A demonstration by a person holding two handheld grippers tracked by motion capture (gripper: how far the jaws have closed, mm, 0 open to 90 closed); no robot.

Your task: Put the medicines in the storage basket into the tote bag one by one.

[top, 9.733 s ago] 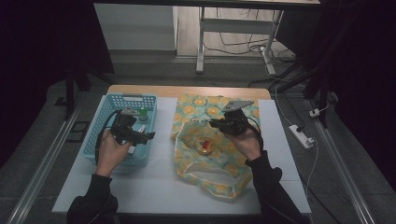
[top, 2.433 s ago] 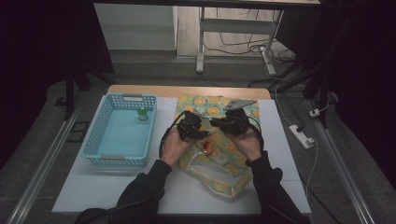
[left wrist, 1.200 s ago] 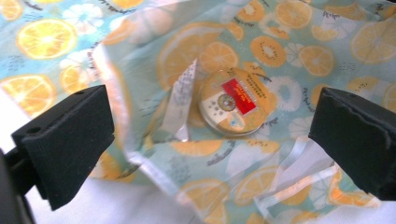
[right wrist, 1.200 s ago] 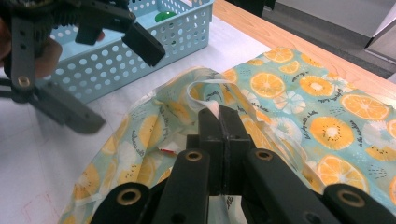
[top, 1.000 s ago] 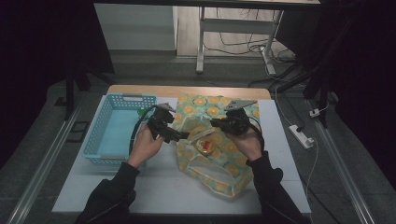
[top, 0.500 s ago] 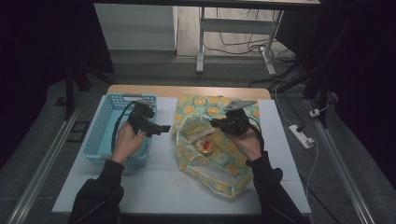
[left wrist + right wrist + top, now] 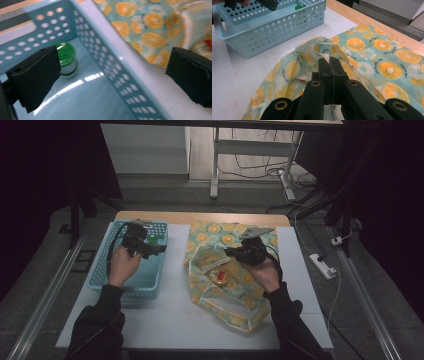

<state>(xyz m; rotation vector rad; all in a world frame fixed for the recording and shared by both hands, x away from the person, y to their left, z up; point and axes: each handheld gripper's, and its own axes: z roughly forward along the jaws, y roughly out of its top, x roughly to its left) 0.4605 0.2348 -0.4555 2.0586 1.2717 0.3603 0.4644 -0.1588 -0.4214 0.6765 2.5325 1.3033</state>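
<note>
Blue plastic basket [image 7: 112,270] on my left, orange-print cloth bag [image 7: 235,312] on my right: I read the job as emptying the bag into the basket, one item at a time.

My right gripper [image 7: 235,253] has its jaws closed flat on the bag's white-edged rim [image 7: 325,53], lifting it so the mouth stays open. Through that opening, in the high view, I see a round yellow and red item [image 7: 220,276] lying inside the bag, just below the pinched rim.

My left gripper [image 7: 152,250] hangs over the basket near its right wall, jaws spread wide and empty. In the left gripper view the jaws frame the basket's perforated wall [image 7: 125,82], with a green-lidded jar [image 7: 64,60] standing upright on the basket floor in the far corner, apart from both jaws.

So I judge the step in hand as the turn-around between a drop-off and the next pick. The jar is in; the round item is still out.

The next move calls for me to carry the left gripper across the basket wall to the bag mouth, keep the jaws wide, come down over the round item and close on it without catching the cloth. The right gripper should hold the rim up throughout, or the mouth may sag over the target.
</note>
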